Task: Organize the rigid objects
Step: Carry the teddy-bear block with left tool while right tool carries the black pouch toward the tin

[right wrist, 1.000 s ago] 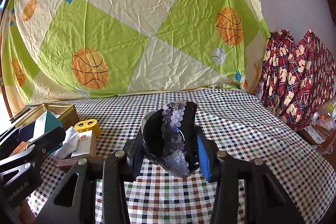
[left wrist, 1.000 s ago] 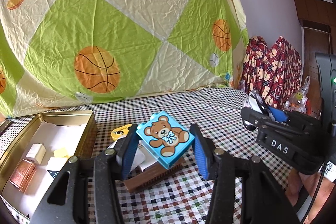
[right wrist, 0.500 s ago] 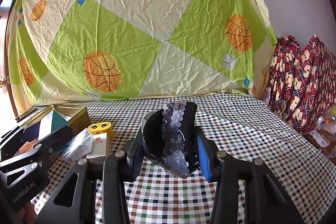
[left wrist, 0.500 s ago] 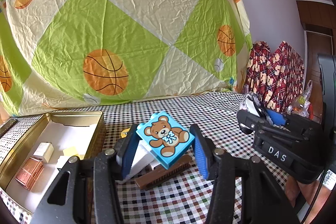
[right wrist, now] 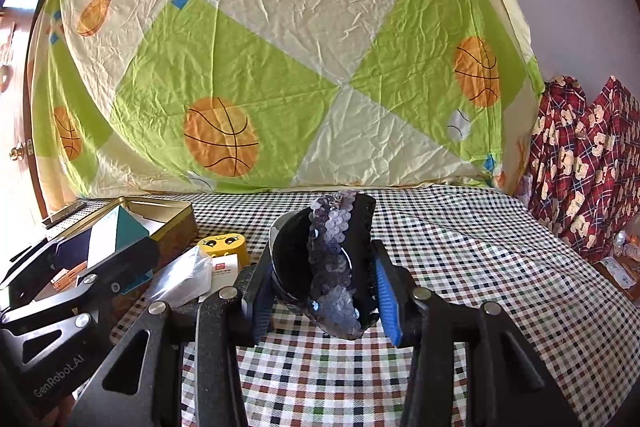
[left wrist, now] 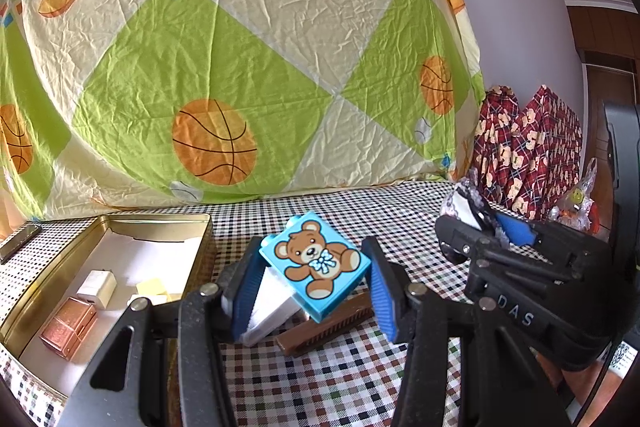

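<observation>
My left gripper [left wrist: 312, 291] is shut on a blue toy block with a teddy bear picture [left wrist: 316, 265] and holds it above the checked tablecloth, just right of an open gold tin [left wrist: 120, 227]. The tin holds a white charger [left wrist: 96, 287], a copper box [left wrist: 68, 327] and a pale yellow piece [left wrist: 152, 287]. My right gripper [right wrist: 324, 287] is shut on a black sequinned hair clip [right wrist: 336, 267], held above the cloth. The left gripper with the block also shows at the left of the right wrist view [right wrist: 112, 259].
A brown comb [left wrist: 328, 327] and a white packet [left wrist: 272, 311] lie under the left gripper. A yellow face toy [right wrist: 222, 245], a small white carton [right wrist: 224, 273] and a plastic-wrapped packet [right wrist: 184, 277] lie beside the tin. A basketball-print sheet hangs behind; red plaid fabric [right wrist: 588, 163] lies right.
My left gripper has lifted and moved left toward the tin with the bear block. My right gripper has risen slightly, still holding the clip.
</observation>
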Available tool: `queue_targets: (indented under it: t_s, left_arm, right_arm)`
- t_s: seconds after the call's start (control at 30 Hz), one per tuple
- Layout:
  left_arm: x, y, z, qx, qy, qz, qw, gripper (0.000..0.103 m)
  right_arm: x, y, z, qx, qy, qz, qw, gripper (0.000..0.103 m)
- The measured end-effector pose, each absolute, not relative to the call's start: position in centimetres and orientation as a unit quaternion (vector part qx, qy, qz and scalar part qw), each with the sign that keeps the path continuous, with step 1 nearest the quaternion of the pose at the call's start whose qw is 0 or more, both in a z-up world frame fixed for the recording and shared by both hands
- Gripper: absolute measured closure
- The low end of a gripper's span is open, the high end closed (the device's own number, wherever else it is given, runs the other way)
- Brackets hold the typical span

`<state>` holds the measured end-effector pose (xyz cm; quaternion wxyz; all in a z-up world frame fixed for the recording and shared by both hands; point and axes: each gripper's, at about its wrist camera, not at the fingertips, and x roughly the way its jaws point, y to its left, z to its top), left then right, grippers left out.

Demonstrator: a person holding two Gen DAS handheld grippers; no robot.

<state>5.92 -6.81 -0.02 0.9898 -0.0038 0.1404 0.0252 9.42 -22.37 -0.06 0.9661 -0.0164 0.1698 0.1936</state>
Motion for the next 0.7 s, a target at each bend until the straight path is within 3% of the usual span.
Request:
queue_targets:
  t_s: [0.7]
  left_arm:
    - [3.8, -3.5, 0.1, -0.033, 0.129, 0.039, 0.990, 0.054]
  right_arm:
    - [7.2, -18.7, 0.1, -0.029, 0.156, 0.235, 0.959, 0.056]
